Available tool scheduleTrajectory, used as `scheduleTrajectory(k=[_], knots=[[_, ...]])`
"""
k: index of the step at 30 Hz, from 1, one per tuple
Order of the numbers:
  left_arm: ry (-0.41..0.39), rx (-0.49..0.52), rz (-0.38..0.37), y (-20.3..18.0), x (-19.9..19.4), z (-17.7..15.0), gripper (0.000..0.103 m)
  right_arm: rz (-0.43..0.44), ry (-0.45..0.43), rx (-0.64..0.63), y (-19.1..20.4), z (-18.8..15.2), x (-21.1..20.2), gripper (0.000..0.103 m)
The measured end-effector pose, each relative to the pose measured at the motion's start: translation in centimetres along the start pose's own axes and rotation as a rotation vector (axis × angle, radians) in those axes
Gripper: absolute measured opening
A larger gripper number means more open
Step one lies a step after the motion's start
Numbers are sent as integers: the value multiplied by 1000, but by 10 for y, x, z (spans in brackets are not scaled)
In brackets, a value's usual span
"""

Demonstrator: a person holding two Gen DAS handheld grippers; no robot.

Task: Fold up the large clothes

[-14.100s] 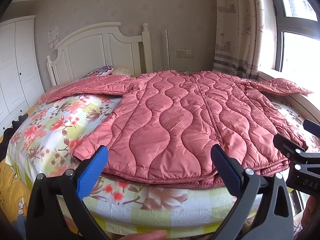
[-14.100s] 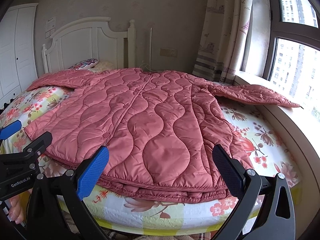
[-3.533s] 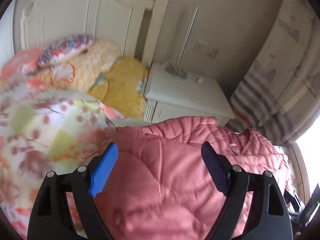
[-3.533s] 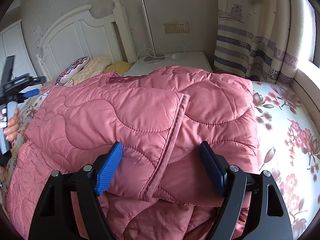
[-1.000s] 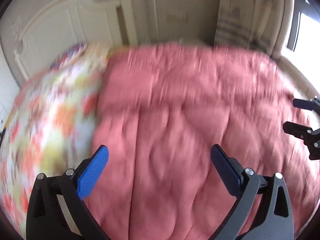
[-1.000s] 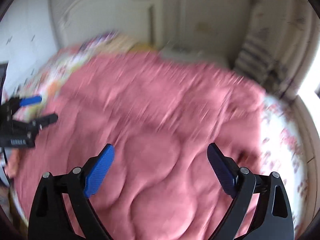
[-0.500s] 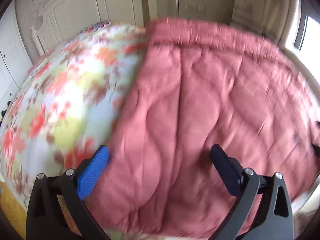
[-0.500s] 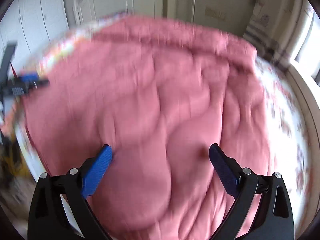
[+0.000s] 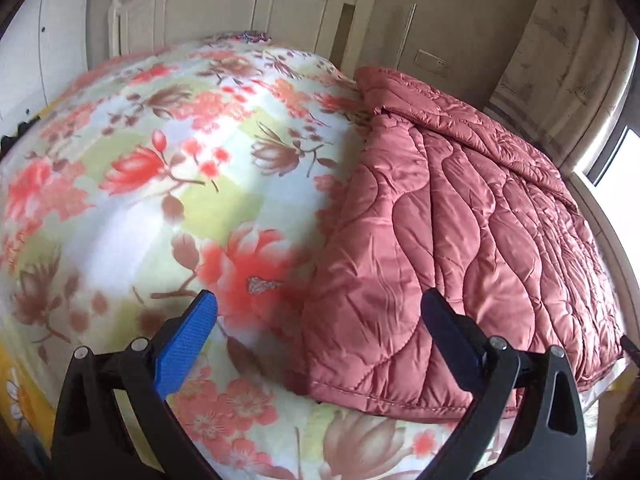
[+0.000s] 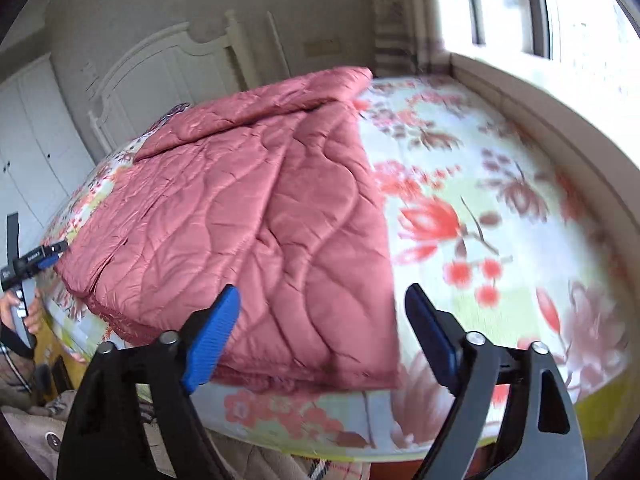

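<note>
A quilted pink jacket [image 9: 460,240] lies on the floral bedspread [image 9: 140,200], folded lengthwise into a long strip running toward the headboard. My left gripper [image 9: 320,318] is open at the foot of the bed, and the jacket's near left corner sits between its blue pads without touching them. In the right wrist view the jacket [image 10: 260,220] fills the left half. My right gripper [image 10: 322,306] hovers at the near right corner with its jaws closing. The hem is between the pads and they do not press it. The left gripper [image 10: 44,258] shows at the far left, held by a hand.
A white headboard [image 9: 240,8] and a wall socket [image 9: 432,64] stand behind the bed. White wardrobe doors [image 10: 32,140] are at the left. A window sill [image 10: 540,92] and curtain run along the right side. Bare bedspread [image 10: 500,220] flanks the jacket on both sides.
Both views have swung outward from the jacket's middle to its near corners, the left one leftward and the right one rightward. The right gripper's jaws stand narrower than before.
</note>
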State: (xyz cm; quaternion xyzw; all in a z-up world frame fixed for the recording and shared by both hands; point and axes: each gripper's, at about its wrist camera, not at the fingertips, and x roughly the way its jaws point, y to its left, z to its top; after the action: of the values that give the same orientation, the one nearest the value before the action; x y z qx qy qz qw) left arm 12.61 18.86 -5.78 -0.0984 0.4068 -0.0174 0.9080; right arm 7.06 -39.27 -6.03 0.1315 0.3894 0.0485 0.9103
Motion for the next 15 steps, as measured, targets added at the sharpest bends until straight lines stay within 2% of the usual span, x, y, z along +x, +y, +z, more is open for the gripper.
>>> scheduleTrajectory(k=[3, 5, 6, 7, 9, 11, 13, 15], knots=[[29, 28, -22, -8, 11, -2, 100, 25, 8, 19, -2, -4, 3, 72], [27, 44, 2, -9, 13, -4, 97, 39, 19, 25, -6, -3, 2, 69], [26, 60, 8, -12, 13, -5, 89, 44, 26, 21, -5, -5, 0, 65], [27, 74, -12, -15, 11, -7, 83, 64, 39, 14, -3, -6, 0, 54], [41, 84, -58, -18, 9, -8, 61, 121, 56, 21, 2, -8, 1, 49], [54, 87, -103, -24, 6, -9, 59, 165, 66, 6, 9, -12, 1, 47], [50, 105, -107, -29, 8, -11, 60, 183, 54, 9, 12, -11, 4, 47], [27, 90, -113, -30, 14, -9, 72, 203, 36, 36, 9, -6, 11, 47]])
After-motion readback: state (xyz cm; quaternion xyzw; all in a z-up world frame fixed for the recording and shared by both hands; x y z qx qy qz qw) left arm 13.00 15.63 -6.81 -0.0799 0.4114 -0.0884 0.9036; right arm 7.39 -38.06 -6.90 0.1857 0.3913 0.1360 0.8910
